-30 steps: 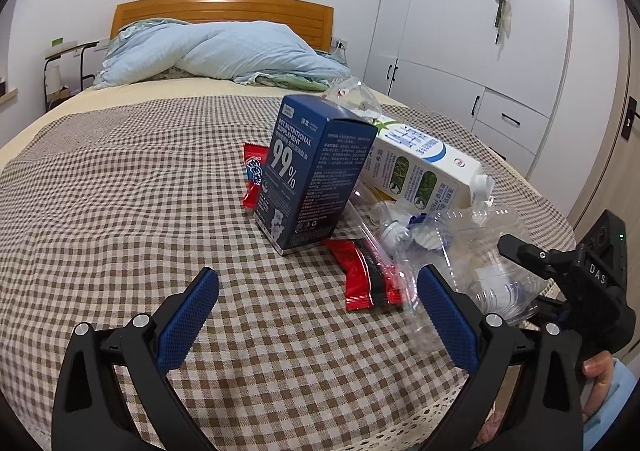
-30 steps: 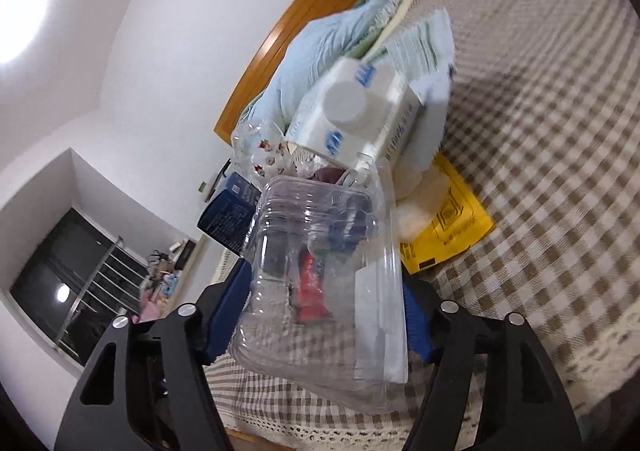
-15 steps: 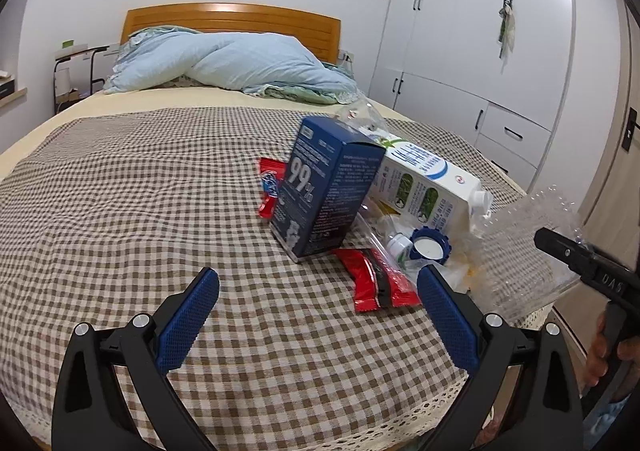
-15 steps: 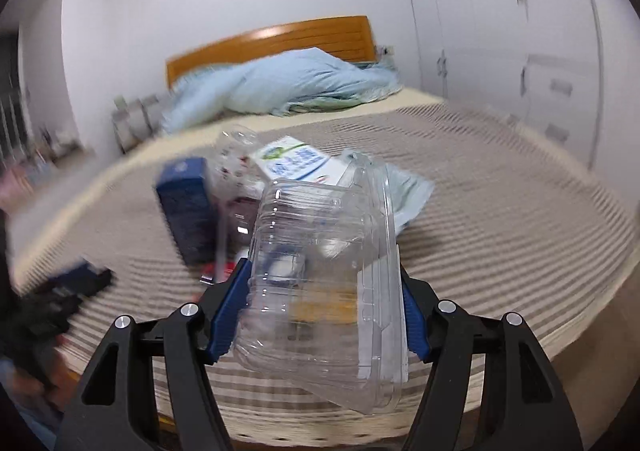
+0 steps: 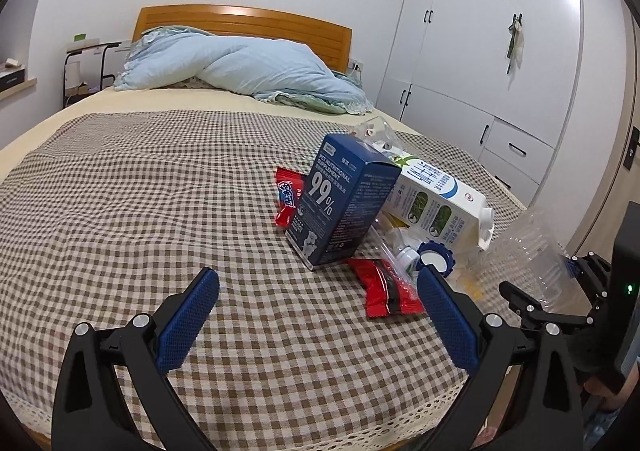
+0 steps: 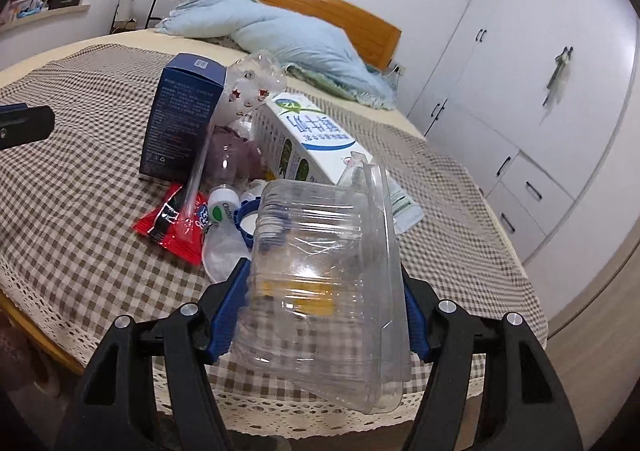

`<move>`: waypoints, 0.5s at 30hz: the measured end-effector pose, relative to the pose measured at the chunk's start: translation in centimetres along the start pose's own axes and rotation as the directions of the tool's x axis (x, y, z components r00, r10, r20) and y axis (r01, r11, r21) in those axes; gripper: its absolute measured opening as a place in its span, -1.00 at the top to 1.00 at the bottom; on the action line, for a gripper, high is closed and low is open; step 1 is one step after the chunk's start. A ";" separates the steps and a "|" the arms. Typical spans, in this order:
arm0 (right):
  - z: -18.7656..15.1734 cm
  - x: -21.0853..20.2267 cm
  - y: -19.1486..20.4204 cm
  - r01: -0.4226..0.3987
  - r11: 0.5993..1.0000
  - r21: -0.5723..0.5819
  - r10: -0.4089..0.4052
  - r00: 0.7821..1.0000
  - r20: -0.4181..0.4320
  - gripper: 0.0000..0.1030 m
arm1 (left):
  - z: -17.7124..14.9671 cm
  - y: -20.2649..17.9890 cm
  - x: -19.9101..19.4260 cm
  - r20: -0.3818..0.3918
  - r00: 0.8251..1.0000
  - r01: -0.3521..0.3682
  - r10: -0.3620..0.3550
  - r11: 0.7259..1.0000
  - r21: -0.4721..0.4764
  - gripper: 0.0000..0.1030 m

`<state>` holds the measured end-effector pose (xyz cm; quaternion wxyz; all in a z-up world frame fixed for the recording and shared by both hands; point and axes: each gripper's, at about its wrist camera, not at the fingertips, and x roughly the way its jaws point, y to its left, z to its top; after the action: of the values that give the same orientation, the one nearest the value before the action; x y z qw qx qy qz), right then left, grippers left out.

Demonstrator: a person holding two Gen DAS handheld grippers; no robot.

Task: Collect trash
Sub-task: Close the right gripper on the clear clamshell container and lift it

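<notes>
My right gripper (image 6: 326,283) is shut on a clear plastic clamshell container (image 6: 324,283), held in the air off the bed's near corner; it also shows in the left wrist view (image 5: 532,263). My left gripper (image 5: 316,299) is open and empty above the checked bedspread (image 5: 120,211). A trash pile lies on the bed: a dark blue box (image 5: 340,199), a white milk carton (image 5: 436,203), red wrappers (image 5: 388,287), a blue-rimmed lid (image 5: 434,257), a small white bottle (image 6: 222,207) and a clear plastic bottle (image 6: 248,87).
A blue duvet (image 5: 240,67) is heaped by the wooden headboard (image 5: 248,21). White wardrobes (image 5: 500,51) line the right wall. A side table (image 5: 88,63) stands at the far left. The bed's lace edge (image 6: 280,411) is just below my right gripper.
My right gripper has carried the clamshell container away from the pile, out past the bed's edge, and turned level. My left gripper has drawn back a little and stayed open.
</notes>
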<state>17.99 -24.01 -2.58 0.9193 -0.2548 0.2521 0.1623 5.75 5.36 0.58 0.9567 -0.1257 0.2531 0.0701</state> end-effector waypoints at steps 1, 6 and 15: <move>0.2 0.1 -0.3 -0.021 1.000 0.006 0.021 1.000 -0.018 -0.26 | 0.0 0.1 -0.1 0.003 1.000 -0.001 0.001 1.000 -0.002 -0.87; 1.8 1.7 -1.1 -0.156 0.985 0.068 0.165 0.974 -0.158 -0.27 | 0.1 0.6 -0.6 0.010 1.000 -0.007 0.007 1.000 -0.015 -0.87; 4.3 3.2 -2.3 -0.253 0.952 0.170 0.296 0.902 -0.315 -0.27 | 0.3 1.1 -1.3 0.021 1.000 -0.008 0.008 1.000 -0.023 -0.87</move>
<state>23.22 -22.94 -0.20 0.8446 -0.1826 0.4486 0.2281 4.53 6.40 1.26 0.9575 -0.1347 0.2428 0.0782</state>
